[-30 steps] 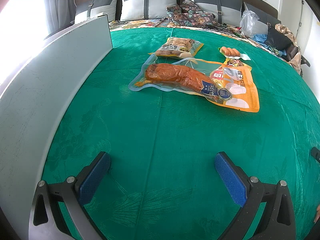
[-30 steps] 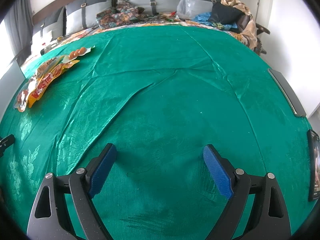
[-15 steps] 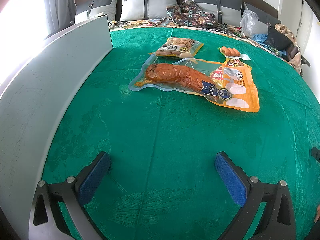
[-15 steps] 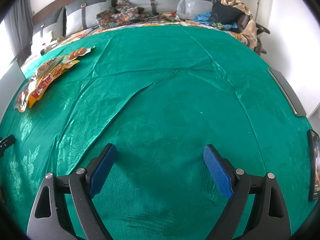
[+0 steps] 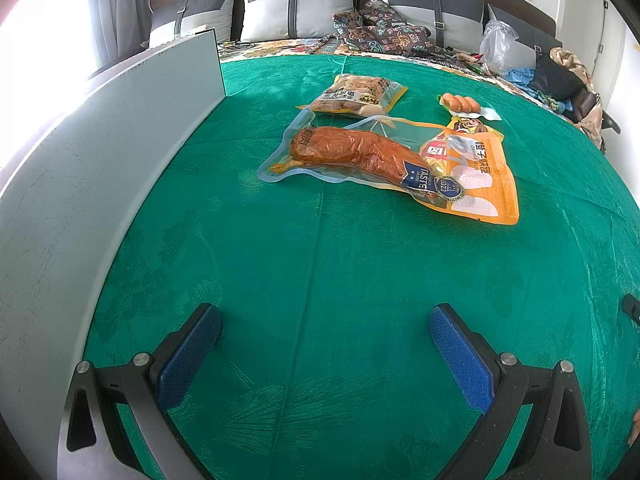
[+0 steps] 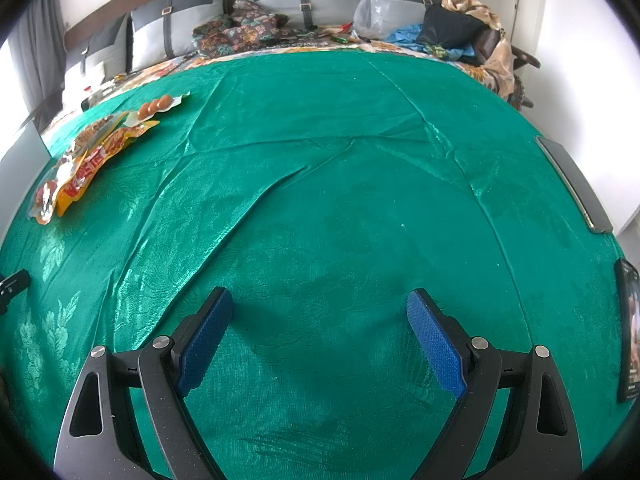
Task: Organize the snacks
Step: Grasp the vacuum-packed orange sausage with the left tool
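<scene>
Green patterned cloth point(image 5: 320, 264) spread flat, creased in long folds in the right wrist view. Near the middle of it in the left wrist view, four snack packs close together: clear vacuum pack of reddish-brown meat point(image 5: 360, 156) lying across and overlapping the orange pouch point(image 5: 480, 172) on its right; behind, a yellow-edged pouch of pale pieces point(image 5: 354, 94), touching or nearly touching the meat pack's far corner; just beside the orange pouch's far end, a small clear pack of round sausages point(image 5: 460, 103). Same cluster far off at the left edge in the right wrist view, orange pouch point(image 6: 92, 160) and sausages point(image 6: 154, 107) recognisable there. Grey upright board point(image 5: 100, 160) standing along the left side of the cloth. Grey cushions point(image 5: 296, 12) and bundled patterned fabric point(image 5: 376, 28) at the back, a clear plastic bag point(image 5: 498, 46) further right.

Left gripper point(image 5: 324, 320) low over bare cloth, well short of the packs, jaws spread wide, nothing between the blue pads. Right gripper point(image 6: 320, 304) over bare cloth too, well apart from the snacks, jaws likewise wide and empty.
</scene>
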Motion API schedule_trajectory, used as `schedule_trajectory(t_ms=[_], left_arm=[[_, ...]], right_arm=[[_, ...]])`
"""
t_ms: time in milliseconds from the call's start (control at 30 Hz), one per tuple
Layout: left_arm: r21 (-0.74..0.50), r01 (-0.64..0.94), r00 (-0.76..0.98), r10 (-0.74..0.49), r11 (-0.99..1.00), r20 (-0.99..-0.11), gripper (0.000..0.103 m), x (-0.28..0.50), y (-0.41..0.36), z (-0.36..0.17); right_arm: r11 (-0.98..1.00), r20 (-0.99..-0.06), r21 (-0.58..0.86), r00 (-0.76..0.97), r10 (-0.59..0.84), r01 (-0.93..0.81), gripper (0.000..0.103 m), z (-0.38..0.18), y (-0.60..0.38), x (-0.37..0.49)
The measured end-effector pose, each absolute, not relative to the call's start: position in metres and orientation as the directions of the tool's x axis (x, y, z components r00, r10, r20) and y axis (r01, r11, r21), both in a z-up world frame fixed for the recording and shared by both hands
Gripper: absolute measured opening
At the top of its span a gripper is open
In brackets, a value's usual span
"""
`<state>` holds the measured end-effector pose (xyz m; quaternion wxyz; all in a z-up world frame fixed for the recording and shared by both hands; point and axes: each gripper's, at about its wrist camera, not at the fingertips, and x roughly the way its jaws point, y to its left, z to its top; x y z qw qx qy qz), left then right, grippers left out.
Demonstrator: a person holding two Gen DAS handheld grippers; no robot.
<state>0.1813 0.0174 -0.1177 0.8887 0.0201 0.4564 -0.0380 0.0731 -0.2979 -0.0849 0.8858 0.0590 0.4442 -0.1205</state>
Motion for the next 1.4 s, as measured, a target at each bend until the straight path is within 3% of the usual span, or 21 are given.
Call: schedule_trajectory(t_ms=[233,333,533,600,667,933,1033,1133,1233,1267,1300,1400], left_arm=[[-0.001,0.087,0.581,-0.051,0.996,-0.813,0.103,0.18,0.018,-0.117],[-0.006,0.109,0.523,-0.063,0.994,-0.85,0.103,0.186,0.018,-0.116],[-0.307,-0.007,0.444,-0.272,0.952,-0.854,0.103,0.239,0.029,-0.088],[-0.444,-0.095,0.354,-0.387,0.891,-0.851,0.103,0.273,0.029,-0.094],[-0.492,-0.17,0.291,-0.433,0.854,-0.853,0.102,0.297,0.028,-0.106],[-0.354,-0.329,0.334,-0.243,0.875,-0.911,0.103,0.344,0.016,-0.106],[-0.222,-0.334,0.315,-0.113,0.916,-0.942,0.103,0.357,-0.002,-0.11],[0.015,-0.172,0.281,0.064,0.985,-0.957,0.103,0.358,-0.037,-0.119],[0.001,-0.053,0.376,0.021,0.999,-0.927,0.099,0.34,-0.036,-0.119],[0.007,-0.018,0.407,0.014,1.0,-0.913,0.087,0.331,-0.033,-0.117],[0.0,0.016,0.426,-0.007,1.0,-0.905,0.081,0.322,-0.028,-0.115],[0.0,0.125,0.432,-0.054,0.992,-0.9,0.073,0.292,-0.009,-0.113]], right_arm=[[0.964,-0.801,-0.003,0.576,-0.161,0.266,0.091,-0.085,-0.298,0.073],[0.964,-0.801,-0.003,0.576,-0.161,0.266,0.091,-0.085,-0.298,0.074],[0.964,-0.801,-0.003,0.576,-0.162,0.266,0.091,-0.085,-0.298,0.074],[0.964,-0.801,-0.003,0.577,-0.161,0.266,0.091,-0.085,-0.298,0.073],[0.964,-0.801,-0.002,0.577,-0.161,0.266,0.091,-0.085,-0.298,0.073],[0.964,-0.801,-0.003,0.577,-0.162,0.266,0.092,-0.086,-0.298,0.074],[0.964,-0.801,-0.003,0.577,-0.162,0.267,0.092,-0.085,-0.298,0.073],[0.964,-0.801,-0.003,0.577,-0.162,0.267,0.092,-0.085,-0.298,0.073],[0.964,-0.801,-0.003,0.577,-0.162,0.267,0.092,-0.085,-0.298,0.073],[0.964,-0.801,-0.002,0.577,-0.162,0.267,0.092,-0.085,-0.298,0.074],[0.964,-0.801,-0.003,0.577,-0.162,0.267,0.092,-0.085,-0.298,0.074],[0.964,-0.801,-0.003,0.577,-0.162,0.266,0.092,-0.086,-0.299,0.074]])
